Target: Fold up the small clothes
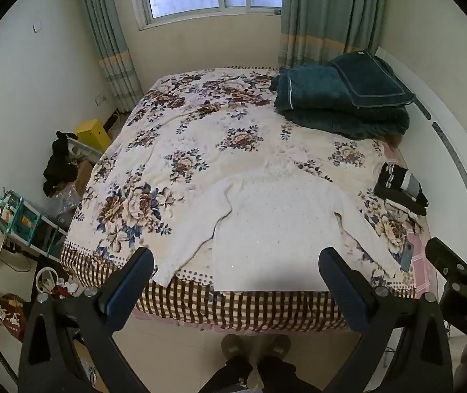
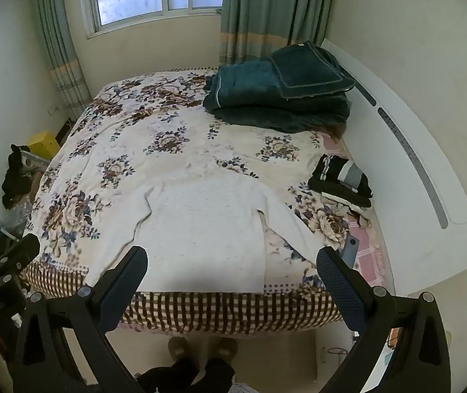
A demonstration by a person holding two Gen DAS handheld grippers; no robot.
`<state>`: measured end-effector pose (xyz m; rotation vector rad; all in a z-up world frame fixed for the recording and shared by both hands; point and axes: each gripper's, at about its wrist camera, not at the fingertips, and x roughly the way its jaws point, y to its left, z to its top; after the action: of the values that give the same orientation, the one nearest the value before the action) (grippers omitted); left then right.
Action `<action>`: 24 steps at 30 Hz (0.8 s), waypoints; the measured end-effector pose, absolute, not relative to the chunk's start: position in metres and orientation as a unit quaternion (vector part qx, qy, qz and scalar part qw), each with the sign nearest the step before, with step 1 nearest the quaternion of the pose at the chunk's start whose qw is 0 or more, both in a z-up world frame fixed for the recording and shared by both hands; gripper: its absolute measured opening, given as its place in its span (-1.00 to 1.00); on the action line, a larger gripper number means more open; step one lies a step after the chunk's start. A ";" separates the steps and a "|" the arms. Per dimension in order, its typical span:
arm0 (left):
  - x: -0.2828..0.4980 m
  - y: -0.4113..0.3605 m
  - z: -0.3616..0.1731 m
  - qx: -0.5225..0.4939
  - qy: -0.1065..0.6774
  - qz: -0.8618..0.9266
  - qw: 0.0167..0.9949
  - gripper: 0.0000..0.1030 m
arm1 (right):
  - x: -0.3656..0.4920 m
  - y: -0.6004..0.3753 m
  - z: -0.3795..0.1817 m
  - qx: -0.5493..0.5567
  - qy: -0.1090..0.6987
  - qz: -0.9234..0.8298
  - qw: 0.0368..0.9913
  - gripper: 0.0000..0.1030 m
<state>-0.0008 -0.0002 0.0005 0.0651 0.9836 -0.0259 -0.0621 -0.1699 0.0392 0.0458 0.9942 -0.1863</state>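
Observation:
A white long-sleeved sweater [image 1: 266, 226] lies spread flat at the near edge of the floral bed [image 1: 184, 150], sleeves angled down to both sides; it also shows in the right wrist view [image 2: 200, 229]. My left gripper [image 1: 236, 262] is open and empty, held above the near bed edge in front of the sweater's hem. My right gripper [image 2: 232, 260] is open and empty, likewise above the near bed edge; it shows at the right of the left wrist view [image 1: 456, 265]. The left gripper shows at the left of the right wrist view [image 2: 7, 262].
A stack of folded dark clothes [image 2: 341, 180] sits at the bed's right side, a phone [image 2: 351, 249] near it. Folded teal blankets [image 2: 279, 91] lie at the far right. Clutter and a shelf [image 1: 20, 216] stand left of the bed. My feet [image 1: 256, 347] are at the bed's front.

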 end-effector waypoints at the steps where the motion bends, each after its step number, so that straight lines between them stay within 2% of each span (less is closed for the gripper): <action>1: -0.001 0.000 0.001 0.031 0.471 -0.011 0.881 1.00 | -0.062 -0.170 0.039 0.024 0.476 -0.087 0.875 1.00; 13: 0.013 -0.009 -0.002 0.034 0.471 -0.013 0.881 1.00 | -0.064 -0.171 0.039 0.026 0.479 -0.085 0.873 1.00; 15: 0.008 -0.004 0.014 0.029 0.466 -0.018 0.884 1.00 | -0.063 -0.165 0.041 0.025 0.478 -0.087 0.874 1.00; 24: 0.007 -0.007 0.016 0.031 0.461 -0.019 0.887 1.00 | -0.061 -0.169 0.045 0.027 0.476 -0.085 0.875 1.00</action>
<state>0.0075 -0.0069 0.0162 0.0653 0.9580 -0.0391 -0.0612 -0.1689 0.0455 0.0567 0.9928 -0.1782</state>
